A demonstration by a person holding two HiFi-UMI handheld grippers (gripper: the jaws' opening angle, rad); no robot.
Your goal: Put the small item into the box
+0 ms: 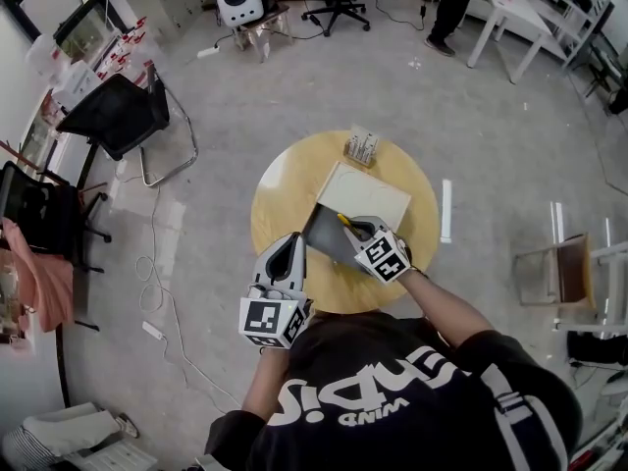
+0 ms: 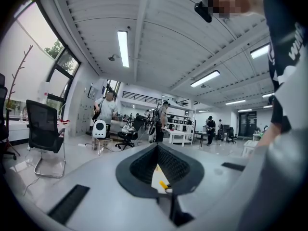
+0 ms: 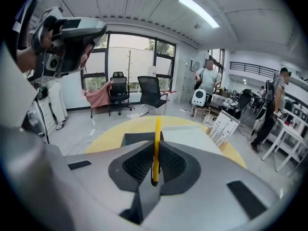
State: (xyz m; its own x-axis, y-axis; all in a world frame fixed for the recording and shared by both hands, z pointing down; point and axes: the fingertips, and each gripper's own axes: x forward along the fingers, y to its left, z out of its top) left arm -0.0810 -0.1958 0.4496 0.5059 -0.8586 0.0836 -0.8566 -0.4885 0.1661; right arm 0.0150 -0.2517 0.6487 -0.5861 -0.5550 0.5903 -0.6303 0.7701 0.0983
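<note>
A flat cream box (image 1: 365,196) lies on the round yellow table (image 1: 285,180), with a dark grey panel (image 1: 329,234) at its near side. My right gripper (image 1: 358,230) hovers over that panel, shut on a thin yellow pen-like item (image 1: 345,222). In the right gripper view the yellow item (image 3: 156,148) stands upright between the pads, pointing toward the box (image 3: 190,136). My left gripper (image 1: 291,241) sits just left of the dark panel. Its jaws (image 2: 157,148) meet at the tips with nothing seen between them. The box and yellow item (image 2: 163,183) show through the slit.
A small card stand (image 1: 361,147) sits at the table's far edge. Black chairs (image 1: 123,116) stand on the floor to the left and a small stool (image 1: 559,268) to the right. A cable (image 1: 157,292) runs along the floor. A person (image 1: 451,8) stands far back.
</note>
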